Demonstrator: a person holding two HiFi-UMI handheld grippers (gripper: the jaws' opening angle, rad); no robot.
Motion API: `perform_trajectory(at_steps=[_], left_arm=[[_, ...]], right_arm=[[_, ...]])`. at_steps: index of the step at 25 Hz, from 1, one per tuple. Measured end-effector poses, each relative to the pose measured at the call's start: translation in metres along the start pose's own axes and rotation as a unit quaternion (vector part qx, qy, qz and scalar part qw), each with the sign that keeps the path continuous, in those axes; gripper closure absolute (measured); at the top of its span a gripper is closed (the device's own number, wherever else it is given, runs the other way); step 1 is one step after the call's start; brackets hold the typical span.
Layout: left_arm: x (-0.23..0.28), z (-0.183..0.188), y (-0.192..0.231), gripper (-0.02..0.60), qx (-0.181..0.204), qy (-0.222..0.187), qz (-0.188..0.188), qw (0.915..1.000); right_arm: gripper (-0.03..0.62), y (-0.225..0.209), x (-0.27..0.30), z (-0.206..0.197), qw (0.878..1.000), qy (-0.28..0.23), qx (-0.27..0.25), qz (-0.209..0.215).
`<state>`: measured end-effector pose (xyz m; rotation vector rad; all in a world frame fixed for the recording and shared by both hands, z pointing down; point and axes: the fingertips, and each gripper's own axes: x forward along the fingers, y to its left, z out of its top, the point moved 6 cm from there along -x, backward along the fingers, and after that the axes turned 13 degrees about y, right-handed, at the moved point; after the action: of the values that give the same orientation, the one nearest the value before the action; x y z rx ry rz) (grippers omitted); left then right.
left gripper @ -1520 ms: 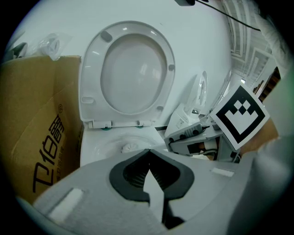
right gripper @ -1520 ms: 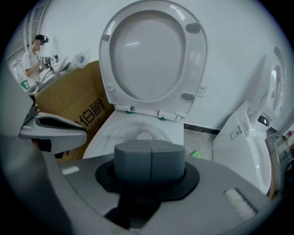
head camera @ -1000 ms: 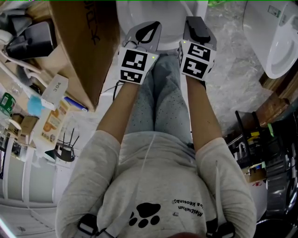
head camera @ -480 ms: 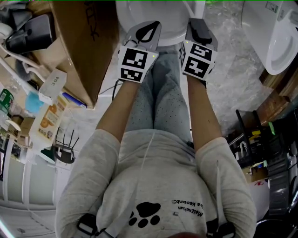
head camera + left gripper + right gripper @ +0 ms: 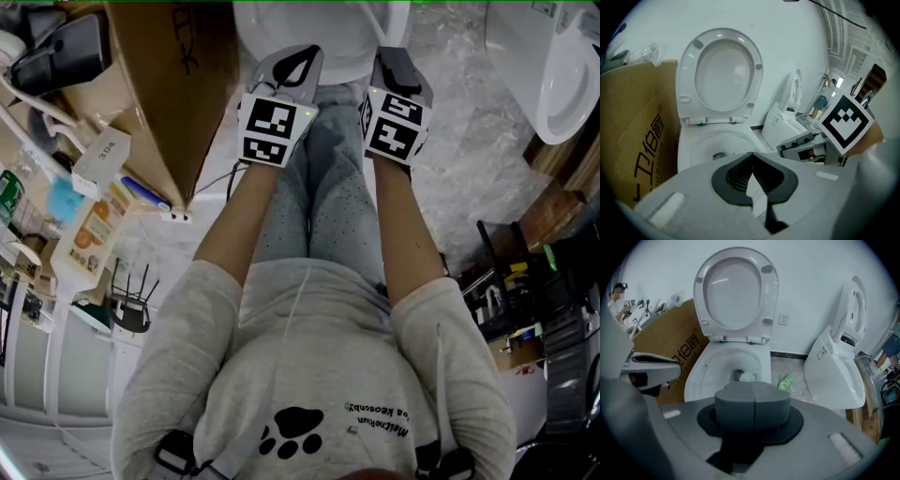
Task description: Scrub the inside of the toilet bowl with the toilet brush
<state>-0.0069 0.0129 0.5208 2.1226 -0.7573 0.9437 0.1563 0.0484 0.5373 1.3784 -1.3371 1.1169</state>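
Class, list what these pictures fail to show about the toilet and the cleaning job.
1. The toilet brush: in no view.
2. The toilet bowl, near side: right gripper view, hidden behind the right tongs.
3. The bowl, head view: cut off by the top edge, covered by the left tongs and right tongs.
4. The green item on the floor, right gripper view: too small to identify.

Toilet bowl (image 5: pixel 708 369), raised seat (image 5: pixel 736 287): white.
Cardboard box (image 5: pixel 633 140): brown, black print.
Left gripper (image 5: pixel 751 157), right gripper (image 5: pixel 752 392): grey bodies, darker grey pads.
2 marker cubes (image 5: pixel 272 131): black-and-white squares.
Sweatshirt (image 5: pixel 309 347): grey, 1 black paw print.
Trousers (image 5: pixel 323 206): grey, dark dots.
Floor (image 5: pixel 469 169): mottled grey.
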Motion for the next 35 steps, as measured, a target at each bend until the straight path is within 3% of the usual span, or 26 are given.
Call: perform_trajectory(at_steps=[15,35], left_arm=[[-0.007,-0.016,-0.005,0.583,-0.006,0.000,0.005,1.0000],[-0.007,-0.053,-0.008,0.583,-0.018,0.030,0.003,0.9994]], right_arm=[[0.444,0.012,0.002,-0.037,1.000,0.026,-0.012,0.012],[0.444,0.036,0.008,-0.055,0.998,0.041,-0.035,0.026]])
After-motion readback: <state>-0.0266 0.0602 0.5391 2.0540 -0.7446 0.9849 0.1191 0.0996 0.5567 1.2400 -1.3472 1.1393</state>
